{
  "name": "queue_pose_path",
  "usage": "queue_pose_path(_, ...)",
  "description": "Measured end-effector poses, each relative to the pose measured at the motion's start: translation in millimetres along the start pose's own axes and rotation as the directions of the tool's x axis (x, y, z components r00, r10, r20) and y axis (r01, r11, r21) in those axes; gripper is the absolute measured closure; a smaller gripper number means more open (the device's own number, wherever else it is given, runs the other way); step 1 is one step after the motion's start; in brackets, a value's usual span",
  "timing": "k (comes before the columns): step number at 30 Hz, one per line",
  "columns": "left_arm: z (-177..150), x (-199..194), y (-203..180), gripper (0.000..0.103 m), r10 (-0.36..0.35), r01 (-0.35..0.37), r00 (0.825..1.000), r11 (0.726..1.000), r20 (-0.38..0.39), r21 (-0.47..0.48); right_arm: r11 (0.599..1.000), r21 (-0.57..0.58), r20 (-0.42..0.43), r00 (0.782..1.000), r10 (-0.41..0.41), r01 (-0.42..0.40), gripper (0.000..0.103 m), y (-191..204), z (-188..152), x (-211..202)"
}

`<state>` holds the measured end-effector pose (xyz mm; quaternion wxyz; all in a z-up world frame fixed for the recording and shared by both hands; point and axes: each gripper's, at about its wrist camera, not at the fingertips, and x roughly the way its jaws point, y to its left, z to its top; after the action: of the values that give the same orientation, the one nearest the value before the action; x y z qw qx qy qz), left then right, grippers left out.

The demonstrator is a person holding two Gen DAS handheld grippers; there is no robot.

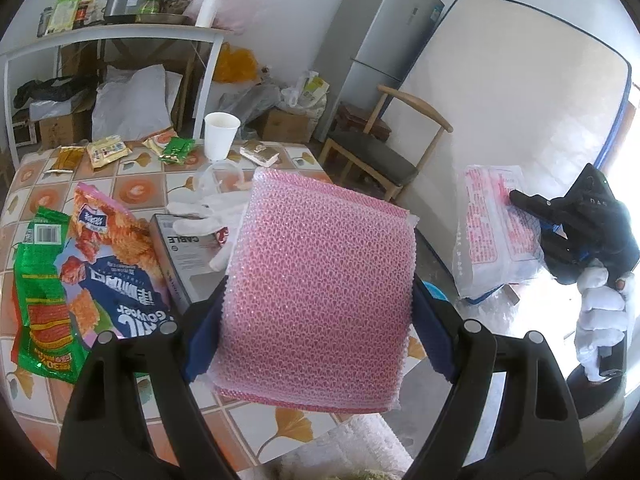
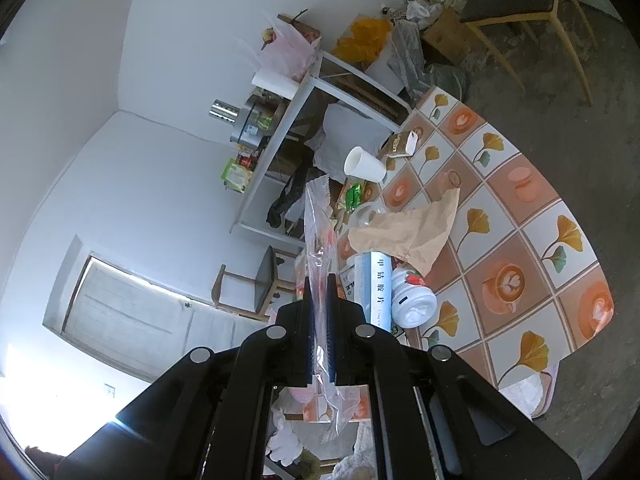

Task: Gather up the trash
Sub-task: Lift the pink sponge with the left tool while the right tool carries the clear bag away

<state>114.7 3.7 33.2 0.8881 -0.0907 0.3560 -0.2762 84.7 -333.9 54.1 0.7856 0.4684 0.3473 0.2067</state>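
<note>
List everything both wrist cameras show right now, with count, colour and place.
bubble wrap: 1, pink, held between the left gripper's fingers.
plastic wrapper: 1, clear with red print, pinched in the right gripper.
snack bags: 2, green and blue-orange, table's left side.
small packets: several, gold and green, table's far edge.
paper cup: 1, white, far end of the table.
cable box: 1, grey, behind the bubble wrap.
paper bag: 1, brown, mid-table.
table: 1, orange-and-white tile pattern.
chair: 1, wooden, dark seat, beside the fridge.
left gripper: black, shut on the wrap.
right gripper: black, shut on the wrapper.
</note>
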Motion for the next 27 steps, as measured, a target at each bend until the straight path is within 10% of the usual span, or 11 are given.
queue_pose_path(27,10.9,55.8,-69.8,0.023,-0.037,0.045,0.995,0.994,-0.090,0.095,0.992,0.120,0.117,0.993,0.017,-0.031,0.098,-77.1,16.0,-61.9)
